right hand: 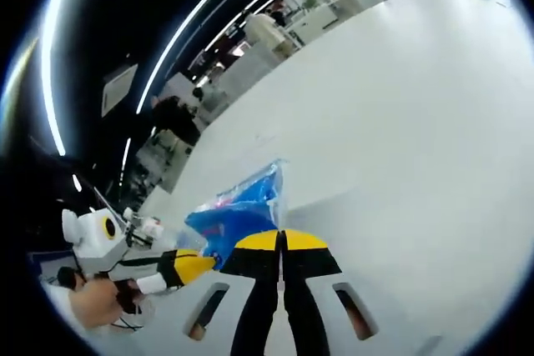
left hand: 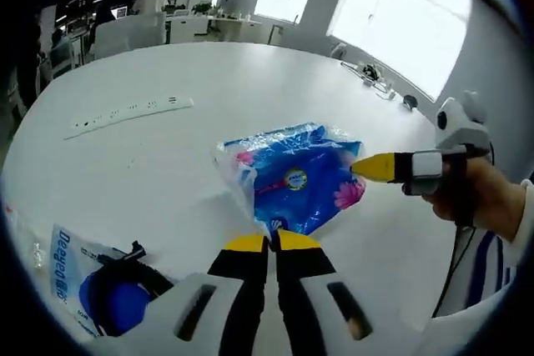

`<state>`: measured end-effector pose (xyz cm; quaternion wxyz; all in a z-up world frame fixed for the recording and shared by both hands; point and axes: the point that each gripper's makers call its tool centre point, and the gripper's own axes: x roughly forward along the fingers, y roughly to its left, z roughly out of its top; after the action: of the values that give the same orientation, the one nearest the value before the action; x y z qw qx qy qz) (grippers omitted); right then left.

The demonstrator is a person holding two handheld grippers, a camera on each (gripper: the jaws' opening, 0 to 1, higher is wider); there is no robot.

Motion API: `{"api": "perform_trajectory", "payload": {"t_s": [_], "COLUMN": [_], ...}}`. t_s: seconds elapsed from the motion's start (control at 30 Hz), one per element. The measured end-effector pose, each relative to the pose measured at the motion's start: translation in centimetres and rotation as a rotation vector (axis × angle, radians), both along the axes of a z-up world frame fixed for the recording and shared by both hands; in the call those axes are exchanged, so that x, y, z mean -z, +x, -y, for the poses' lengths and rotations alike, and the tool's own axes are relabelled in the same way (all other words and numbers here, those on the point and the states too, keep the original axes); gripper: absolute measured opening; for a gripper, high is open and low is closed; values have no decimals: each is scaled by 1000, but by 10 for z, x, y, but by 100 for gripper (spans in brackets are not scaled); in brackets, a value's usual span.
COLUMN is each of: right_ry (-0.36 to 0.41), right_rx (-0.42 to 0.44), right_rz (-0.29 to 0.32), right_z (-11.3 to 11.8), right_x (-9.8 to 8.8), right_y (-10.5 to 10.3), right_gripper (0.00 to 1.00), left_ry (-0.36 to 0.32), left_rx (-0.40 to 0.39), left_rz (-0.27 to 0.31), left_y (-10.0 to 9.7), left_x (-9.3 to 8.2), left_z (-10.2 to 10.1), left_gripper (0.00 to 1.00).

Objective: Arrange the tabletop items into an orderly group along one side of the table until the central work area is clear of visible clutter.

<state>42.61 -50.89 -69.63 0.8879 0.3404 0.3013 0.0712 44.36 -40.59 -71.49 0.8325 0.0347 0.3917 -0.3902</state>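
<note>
2 grippers at work on 1 blue packet, on a white table.

Table: white table (left hand: 167,64), large, rounded far edge, office room behind it.

Blue packet: blue plastic packet (left hand: 296,177) with pink flower print and a round yellow mark, crinkled clear film at its upper edge; it lies near the middle of the table, just ahead of the left gripper. In the right gripper view the same packet (right hand: 238,214) sits directly past the jaw tips.

Left gripper: left gripper (left hand: 271,242), yellow tips pressed together, closed on the near corner of the blue plastic packet. Seen from the right gripper view (right hand: 198,266) it comes in from the left, held by a hand (right hand: 96,302).

Right gripper: right gripper (right hand: 282,241), yellow tips together with no gap; whether they pinch the packet edge cannot be told. In the left gripper view its yellow tip (left hand: 375,166) touches the packet's right side, a hand (left hand: 480,198) gripping it.

Power strip: white power strip (left hand: 129,114), long, lying well apart toward the far left.

Second packet: 1 clear bag (left hand: 92,281) with blue lettering and dark contents, near left edge of the table.

Far items: cables (left hand: 375,77) near the window side.
</note>
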Motion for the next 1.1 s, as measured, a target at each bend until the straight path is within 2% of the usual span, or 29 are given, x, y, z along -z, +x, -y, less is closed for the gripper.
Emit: {"api": "perform_trajectory", "payload": {"t_s": [0.07,0.17,0.3,0.47,0.63,0.8,1.1], "right_ry": [2,0,-1,10,14,17,-22], "right_rx": [6,16,19,25,25,26,-16], "right_rz": [-5,-15,-34,-49,-64,-81,-71], "right_z": [4,9,12,12,15,15,14], "right_x": [3,9,19,29,37,44,47], "right_y": [1,3,7,12,16,16,20], "right_gripper": [0,0,0,0,0,0,0], "left_ry": [21,37,73,69,80,48,46], "left_rx": [20,33,57,10,22,-42,-62], "left_rz": [5,-18,-30,-66,-67,-114,-118], "left_y": [0,-1,-2,4,3,4,3], "left_x": [3,11,23,34,38,44,46], "left_z": [5,10,8,4,6,1,-1], "left_gripper": [0,1,2,2,3,3,3]}}
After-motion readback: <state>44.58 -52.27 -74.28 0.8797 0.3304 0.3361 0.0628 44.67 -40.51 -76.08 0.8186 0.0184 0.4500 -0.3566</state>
